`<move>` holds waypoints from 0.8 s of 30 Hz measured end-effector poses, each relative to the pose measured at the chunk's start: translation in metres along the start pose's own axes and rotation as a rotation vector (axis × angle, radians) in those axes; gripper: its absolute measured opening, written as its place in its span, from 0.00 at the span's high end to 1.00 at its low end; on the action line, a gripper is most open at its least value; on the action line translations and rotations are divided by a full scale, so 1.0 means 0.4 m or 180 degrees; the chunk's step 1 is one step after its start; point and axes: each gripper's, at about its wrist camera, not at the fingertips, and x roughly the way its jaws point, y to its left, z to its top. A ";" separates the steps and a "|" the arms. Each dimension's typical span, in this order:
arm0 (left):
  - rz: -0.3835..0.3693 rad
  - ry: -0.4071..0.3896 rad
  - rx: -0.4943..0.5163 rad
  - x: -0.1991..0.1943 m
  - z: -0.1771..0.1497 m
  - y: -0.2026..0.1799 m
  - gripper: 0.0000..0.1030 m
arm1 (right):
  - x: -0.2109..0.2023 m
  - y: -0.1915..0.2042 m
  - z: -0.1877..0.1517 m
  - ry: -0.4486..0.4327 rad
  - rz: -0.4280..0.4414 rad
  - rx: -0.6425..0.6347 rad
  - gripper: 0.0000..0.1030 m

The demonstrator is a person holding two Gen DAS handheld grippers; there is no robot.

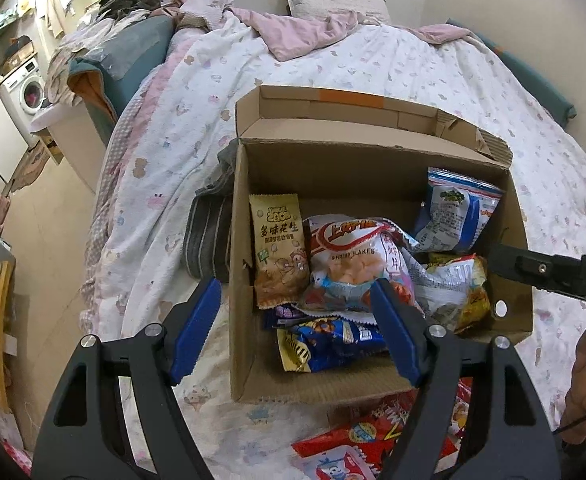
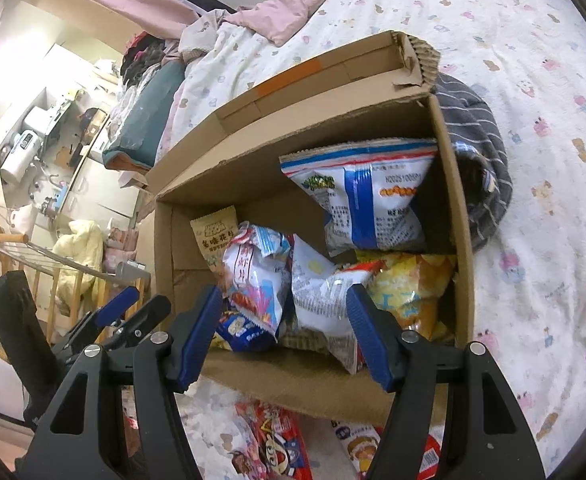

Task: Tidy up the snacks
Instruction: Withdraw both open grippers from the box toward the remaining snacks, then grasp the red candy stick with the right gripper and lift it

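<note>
An open cardboard box stands on the bed, holding several snack bags. Among them are a tan peanut pack, a white shrimp flakes bag, a blue-and-white bag, a yellow bag and a dark blue pack. My left gripper hangs open over the box's near left corner, one finger outside the wall, nothing between its pads. My right gripper is open above the front of the box, empty. Red snack packs lie on the sheet in front of the box.
A grey striped cloth is bunched against the box's outer side. A pink blanket and a pillow lie at the head of the bed. The bed's edge drops off towards a washing machine. A person's hand holds the right tool.
</note>
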 end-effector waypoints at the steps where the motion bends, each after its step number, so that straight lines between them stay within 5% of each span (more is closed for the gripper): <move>1: -0.0001 0.0002 -0.0004 -0.004 -0.005 0.001 0.28 | -0.006 -0.002 -0.007 -0.0010 -0.0016 -0.0001 0.31; 13: -0.0017 -0.0111 0.0040 -0.069 -0.066 0.003 0.28 | -0.071 -0.008 -0.107 -0.0060 -0.0186 0.0005 0.27; 24: -0.0004 0.0073 -0.0097 -0.104 -0.145 0.019 0.28 | -0.095 0.007 -0.206 0.0035 -0.0175 -0.0009 0.27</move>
